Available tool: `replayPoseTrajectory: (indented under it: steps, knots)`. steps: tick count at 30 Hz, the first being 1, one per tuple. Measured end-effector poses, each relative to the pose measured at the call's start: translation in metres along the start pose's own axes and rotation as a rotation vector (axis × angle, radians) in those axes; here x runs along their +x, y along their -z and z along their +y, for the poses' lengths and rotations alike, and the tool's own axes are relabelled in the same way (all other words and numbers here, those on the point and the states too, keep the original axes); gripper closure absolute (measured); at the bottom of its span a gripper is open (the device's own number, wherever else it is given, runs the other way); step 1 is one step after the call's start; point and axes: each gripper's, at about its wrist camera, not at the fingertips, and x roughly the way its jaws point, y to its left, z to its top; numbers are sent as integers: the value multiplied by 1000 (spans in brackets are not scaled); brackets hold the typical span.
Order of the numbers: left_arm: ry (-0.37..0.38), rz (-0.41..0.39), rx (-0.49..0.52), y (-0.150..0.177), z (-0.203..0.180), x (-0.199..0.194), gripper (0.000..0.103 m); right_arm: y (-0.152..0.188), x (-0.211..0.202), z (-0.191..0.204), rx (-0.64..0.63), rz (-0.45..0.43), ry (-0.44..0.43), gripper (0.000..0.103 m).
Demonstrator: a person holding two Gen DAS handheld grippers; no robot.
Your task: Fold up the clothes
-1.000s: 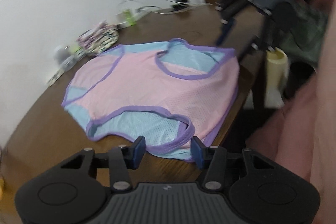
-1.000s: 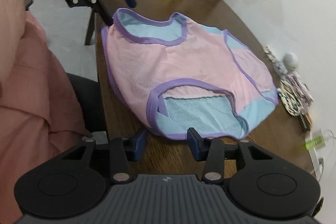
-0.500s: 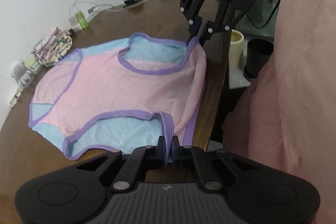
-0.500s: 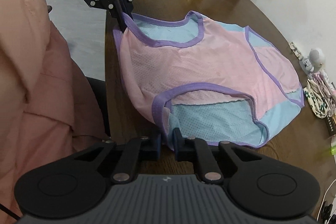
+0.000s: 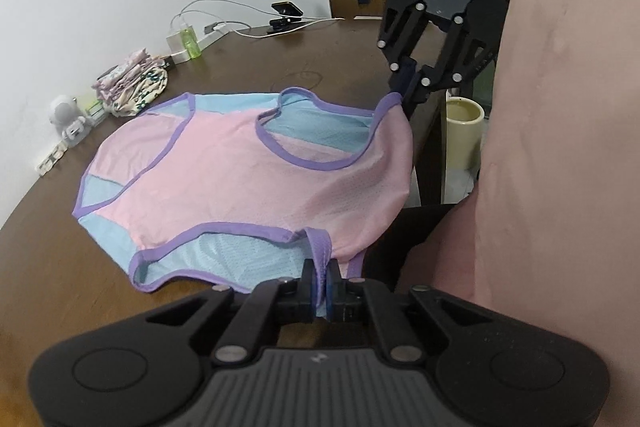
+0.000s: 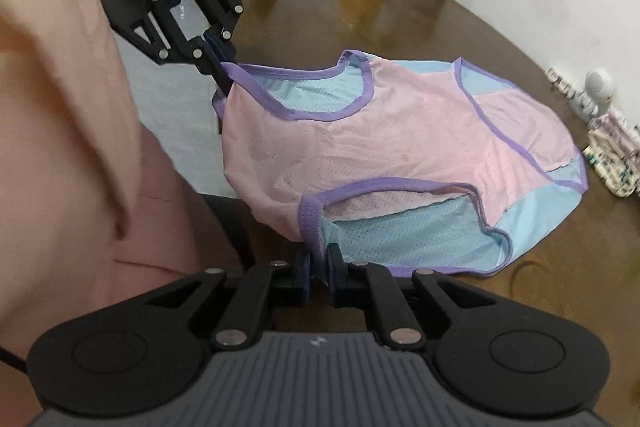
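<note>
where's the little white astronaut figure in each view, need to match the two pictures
Left wrist view: the astronaut figure stands at the far left, at the table edge by the wall, left of the pink vest.
Right wrist view: it stands at the far right edge, right of the vest, just above the folded floral cloths.
Shared landmark: the floral cloths beside it, and the vest's purple-trimmed neck opening.

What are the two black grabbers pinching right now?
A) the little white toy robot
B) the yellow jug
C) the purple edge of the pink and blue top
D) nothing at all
C: the left gripper and the right gripper are each shut on the purple trim of the pink and blue top, at the two corners by the near edge of the table.
</note>
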Motion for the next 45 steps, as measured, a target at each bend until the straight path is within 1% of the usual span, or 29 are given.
replayPoseTrajectory:
  steps: [3,5,7,9,12,15,17,22,26,29,34,37,39,43,45]
  knots:
    - [-37,-1,-16,1,-5,-9,100,1,-6,5,6,-5,-1,96]
    - [-86,-8,-26,-3,-5,-13,100,2,-10,6,4,-15,15,96]
    - [-145,-18,-35,-11,1,-15,100,-3,-15,2,6,-36,52,96]
    - [-206,-32,-43,-21,12,-17,100,-11,-23,-8,16,-63,99,96]
    - [-281,-62,-52,-41,33,-16,100,-27,-34,-34,62,-99,154,96]
    - [-313,-88,-74,-62,57,-8,100,-45,-41,-61,110,-132,187,96]
    - [-321,-96,-90,-79,77,0,100,-58,-44,-83,148,-155,201,96]
    - [-329,-101,-162,-117,145,25,100,-87,-41,-159,243,-165,220,96]
    - [-340,-98,-210,-142,200,60,100,-98,-19,-224,326,-144,212,96]
    - [-335,-80,-242,-150,241,96,100,-102,13,-276,393,-118,188,96]
    - [-310,-27,-320,-148,305,165,100,-96,82,-354,501,-81,138,96]
    - [-268,-10,-372,-136,331,196,100,-82,116,-382,576,-62,111,96]
    - [-260,-4,-387,-129,341,209,100,-74,134,-397,609,-56,98,96]
    - [-252,-3,-429,-117,360,228,100,-59,156,-420,668,-68,87,96]
    - [-250,-6,-458,-112,366,235,100,-54,159,-428,704,-96,89,96]
